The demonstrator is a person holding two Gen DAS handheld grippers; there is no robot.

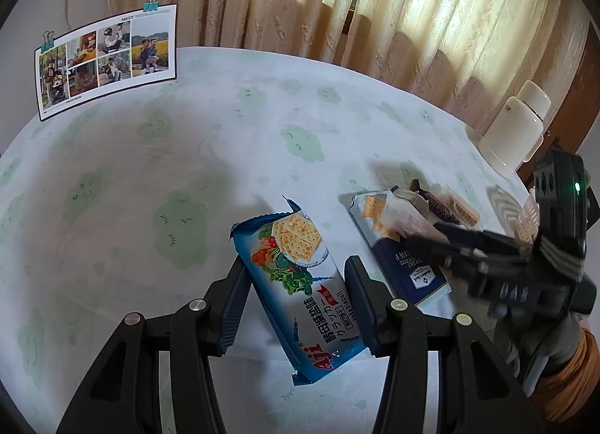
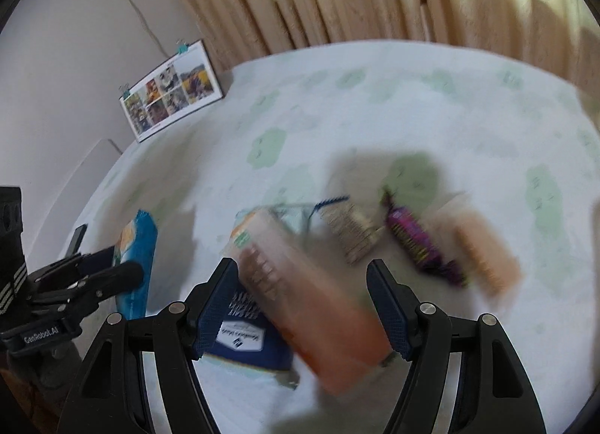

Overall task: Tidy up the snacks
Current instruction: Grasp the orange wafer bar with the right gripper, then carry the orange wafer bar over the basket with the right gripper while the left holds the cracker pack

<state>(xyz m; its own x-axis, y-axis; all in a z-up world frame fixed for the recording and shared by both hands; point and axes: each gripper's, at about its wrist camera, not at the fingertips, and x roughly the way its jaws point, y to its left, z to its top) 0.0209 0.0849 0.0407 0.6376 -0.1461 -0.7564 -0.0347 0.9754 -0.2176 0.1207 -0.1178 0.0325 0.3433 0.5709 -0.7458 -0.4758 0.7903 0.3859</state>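
Right wrist view: motion blur smears the orange packet (image 2: 311,299), purple wrapper (image 2: 420,243) and tan packet (image 2: 483,246); printing illegible.

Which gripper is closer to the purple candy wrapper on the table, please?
Right. The right gripper is beside the purple candy wrapper, which lies just past its right finger. The left gripper straddles the blue Aji cracker pack, farther away.

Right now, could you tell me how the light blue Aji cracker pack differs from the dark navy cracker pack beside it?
The Aji pack is light blue with vegetables pictured; the navy pack is dark with a white badge. The Aji pack sits clamped between the left gripper pads; the navy pack lies flat on the table. Other snacks overlap the navy pack, none the Aji pack. Both picture square crackers.
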